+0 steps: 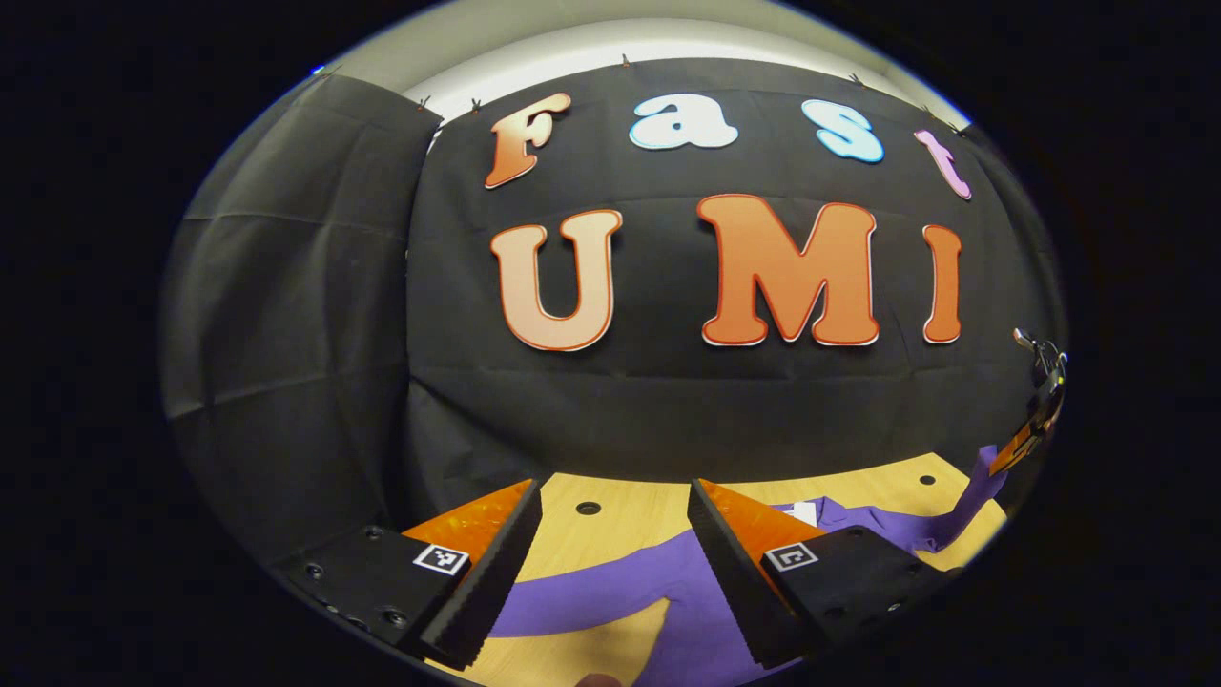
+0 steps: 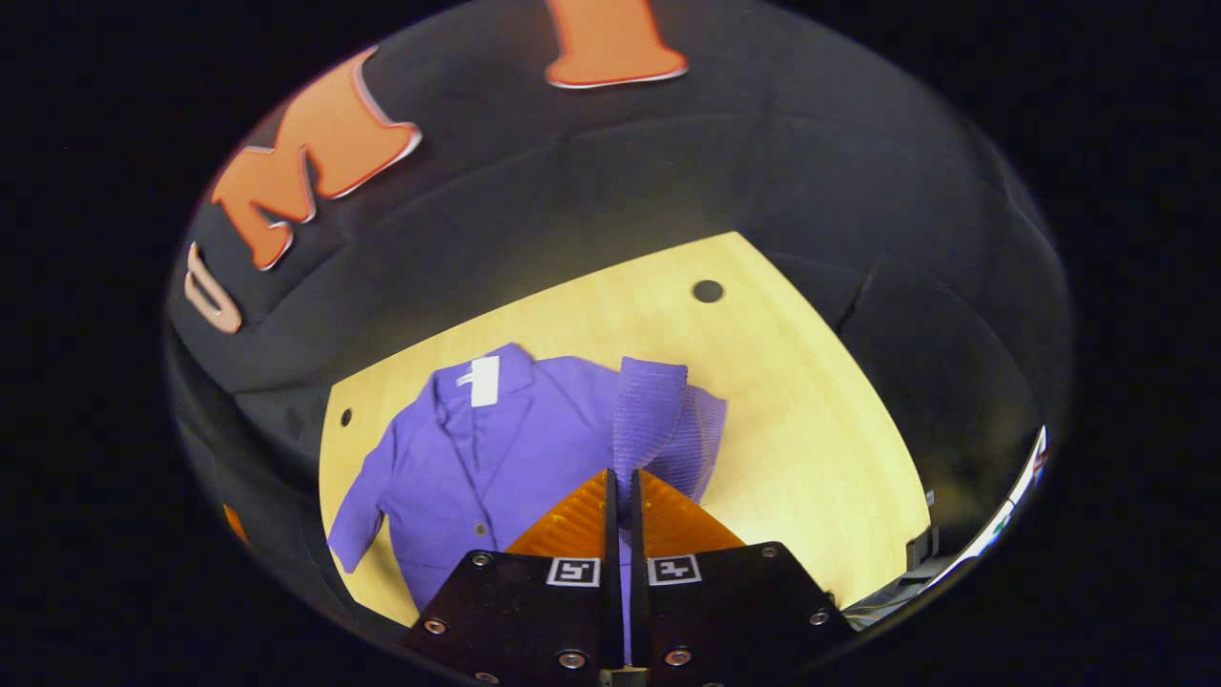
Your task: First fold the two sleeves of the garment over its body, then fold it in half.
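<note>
A purple button-front garment (image 2: 496, 448) lies flat on the wooden table (image 2: 811, 410), collar and white label (image 2: 485, 380) toward the booth wall. My right gripper (image 2: 622, 474) is shut on one ribbed purple sleeve (image 2: 649, 410), which is lifted above the garment's body. The other sleeve (image 2: 355, 520) lies spread out at the left. In the left gripper view my left gripper (image 1: 613, 487) hangs open over the garment (image 1: 610, 587) with nothing between its fingers. Far to the right there, the right gripper (image 1: 1035, 420) holds the raised sleeve (image 1: 963, 510).
The table (image 1: 620, 506) has round holes (image 2: 707, 291) near its back edge. Black cloth walls close off the back and sides. Bare wood lies to the right of the garment in the right gripper view.
</note>
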Motion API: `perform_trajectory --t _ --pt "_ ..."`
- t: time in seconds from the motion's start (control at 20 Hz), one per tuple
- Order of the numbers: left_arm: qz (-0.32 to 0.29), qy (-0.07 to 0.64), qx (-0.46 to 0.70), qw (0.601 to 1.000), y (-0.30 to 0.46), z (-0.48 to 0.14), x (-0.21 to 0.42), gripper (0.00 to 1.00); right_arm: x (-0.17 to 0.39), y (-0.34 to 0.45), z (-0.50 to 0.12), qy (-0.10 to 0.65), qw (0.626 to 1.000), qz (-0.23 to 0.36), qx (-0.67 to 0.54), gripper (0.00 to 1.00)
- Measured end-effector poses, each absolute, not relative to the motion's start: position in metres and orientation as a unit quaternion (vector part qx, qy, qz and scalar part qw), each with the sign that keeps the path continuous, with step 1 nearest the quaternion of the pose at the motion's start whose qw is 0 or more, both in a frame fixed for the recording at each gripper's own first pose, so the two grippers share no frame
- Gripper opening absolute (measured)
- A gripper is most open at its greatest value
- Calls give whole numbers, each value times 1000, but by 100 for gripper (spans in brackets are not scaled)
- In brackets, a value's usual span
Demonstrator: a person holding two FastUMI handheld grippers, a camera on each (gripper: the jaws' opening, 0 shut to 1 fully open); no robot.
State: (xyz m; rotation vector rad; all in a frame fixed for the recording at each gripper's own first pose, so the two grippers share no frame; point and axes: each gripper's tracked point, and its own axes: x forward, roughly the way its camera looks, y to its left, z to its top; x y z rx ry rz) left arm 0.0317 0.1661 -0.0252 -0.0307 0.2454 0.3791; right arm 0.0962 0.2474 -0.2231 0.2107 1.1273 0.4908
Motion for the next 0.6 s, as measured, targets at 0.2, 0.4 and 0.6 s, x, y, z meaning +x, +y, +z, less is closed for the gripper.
perform_trajectory --t 0.2,0.4,0.6 --pt "204 124 -12 971 202 -30 16 96 76 308 -187 508 811 282 67 4" --pt "221 131 -9 966 239 -39 -3 96 58 360 -168 497 807 316 45 4" --pt "239 140 -6 961 274 -48 -19 96 42 402 -155 494 800 339 39 4"
